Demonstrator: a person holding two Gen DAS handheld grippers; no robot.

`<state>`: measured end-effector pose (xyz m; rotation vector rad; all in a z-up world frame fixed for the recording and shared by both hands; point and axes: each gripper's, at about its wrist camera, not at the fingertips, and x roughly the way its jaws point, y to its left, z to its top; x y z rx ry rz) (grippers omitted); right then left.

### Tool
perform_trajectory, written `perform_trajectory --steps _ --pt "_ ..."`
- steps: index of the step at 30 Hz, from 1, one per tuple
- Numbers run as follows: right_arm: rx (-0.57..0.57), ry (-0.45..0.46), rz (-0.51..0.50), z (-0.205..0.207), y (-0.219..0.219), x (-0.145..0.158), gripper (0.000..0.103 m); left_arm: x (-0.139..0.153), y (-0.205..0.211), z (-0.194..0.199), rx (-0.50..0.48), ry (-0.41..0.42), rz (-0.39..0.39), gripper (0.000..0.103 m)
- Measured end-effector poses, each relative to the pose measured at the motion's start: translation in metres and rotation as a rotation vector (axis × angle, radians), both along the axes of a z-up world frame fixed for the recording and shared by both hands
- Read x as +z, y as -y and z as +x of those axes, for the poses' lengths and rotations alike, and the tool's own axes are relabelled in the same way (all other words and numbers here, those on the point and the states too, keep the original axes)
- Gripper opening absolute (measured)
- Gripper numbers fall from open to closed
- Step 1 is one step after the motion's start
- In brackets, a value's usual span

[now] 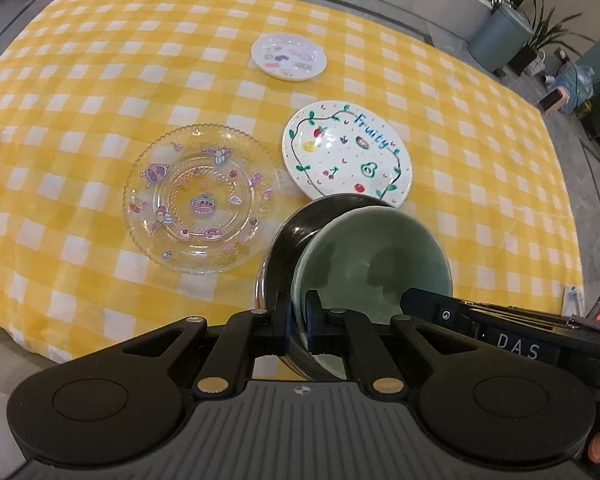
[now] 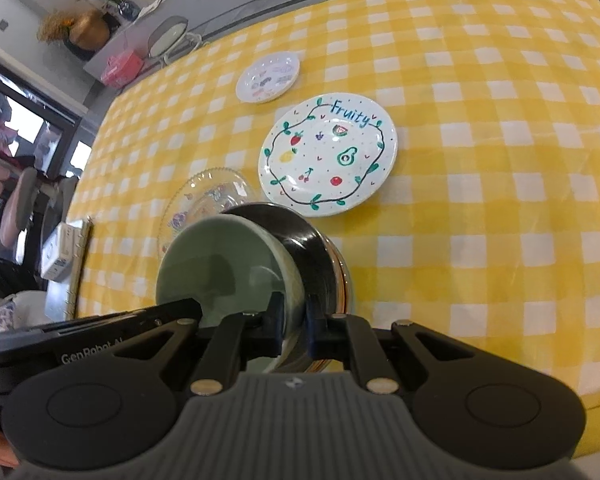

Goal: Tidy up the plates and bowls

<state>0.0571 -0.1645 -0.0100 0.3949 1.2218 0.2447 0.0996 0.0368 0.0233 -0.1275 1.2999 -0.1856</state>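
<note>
A pale green ceramic bowl (image 1: 374, 256) is seen nested inside a dark, shiny metal bowl (image 1: 296, 224), low in the middle of both wrist views. In the left wrist view, the left gripper (image 1: 298, 320) is closed across the near rims of the bowls, one finger outside the metal wall and one inside the green bowl. In the right wrist view, the right gripper (image 2: 294, 322) is likewise clamped over the rims of the green bowl (image 2: 224, 264) and metal bowl (image 2: 312, 240). Beyond them, on the table under a yellow-and-white checked cloth (image 1: 100, 60), a clear glass plate with cartoon prints (image 1: 202, 198), a white "Fruity" plate (image 1: 346, 154) and a smaller white printed plate (image 1: 288, 56) are laid apart.
</note>
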Motion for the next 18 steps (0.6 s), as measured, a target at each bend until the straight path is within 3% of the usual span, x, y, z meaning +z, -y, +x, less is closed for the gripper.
perform_trajectory --steps 8,18 --pt "0.06 0.024 -0.096 0.007 -0.013 -0.005 0.008 -0.005 0.008 0.004 -0.039 -0.004 0.048 0.008" --pt "0.058 0.044 -0.107 0.01 -0.013 0.0 0.012 -0.003 0.01 0.006 -0.055 0.003 0.07 0.01"
